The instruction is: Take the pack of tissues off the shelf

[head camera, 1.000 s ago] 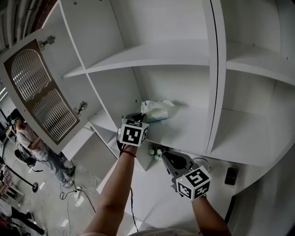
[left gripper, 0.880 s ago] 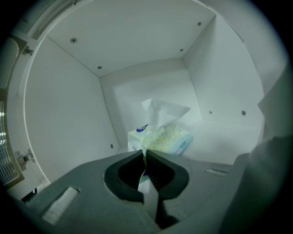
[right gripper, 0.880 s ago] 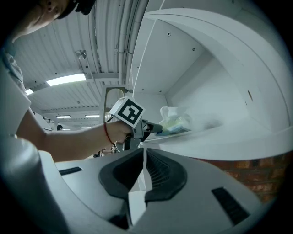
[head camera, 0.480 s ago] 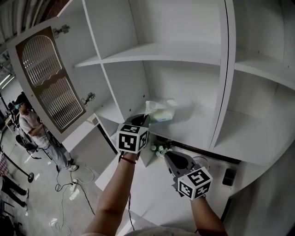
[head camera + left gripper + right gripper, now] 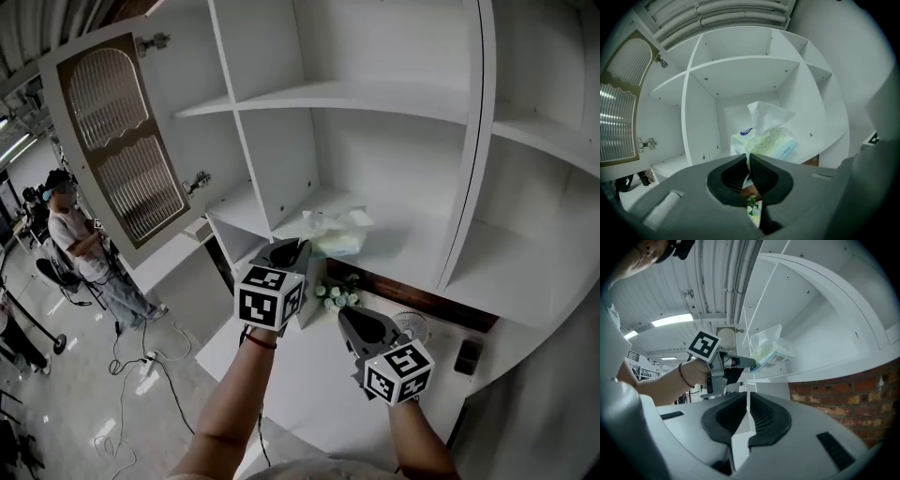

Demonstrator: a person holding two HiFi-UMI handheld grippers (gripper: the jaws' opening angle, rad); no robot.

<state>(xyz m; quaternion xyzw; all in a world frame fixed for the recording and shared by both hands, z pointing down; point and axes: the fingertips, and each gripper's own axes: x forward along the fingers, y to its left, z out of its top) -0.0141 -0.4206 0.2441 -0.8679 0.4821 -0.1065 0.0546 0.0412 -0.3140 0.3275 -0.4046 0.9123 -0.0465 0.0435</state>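
Note:
The pack of tissues [image 5: 343,240], pale green with a white sheet sticking up, lies at the front edge of the white shelf [image 5: 412,258]. My left gripper [image 5: 298,246] is shut on the near end of its wrapper. In the left gripper view the pack [image 5: 771,143] sits just past the pinched jaws of that gripper [image 5: 748,158]. The right gripper view shows the pack [image 5: 766,351] overhanging the shelf's end, with the left gripper [image 5: 752,364] holding it. My right gripper [image 5: 345,315] hangs lower, below the shelf, shut with nothing in it [image 5: 748,397].
The cabinet door [image 5: 122,159] stands open at the left. A sprig of small flowers [image 5: 337,295], a round white fan [image 5: 412,328] and a dark box [image 5: 467,356] sit on the counter below. A person [image 5: 80,244] stands on the floor at far left, near cables [image 5: 141,361].
My left gripper has drawn back toward me and the pack has slid with it to the shelf's front edge. The right gripper has sunk a little.

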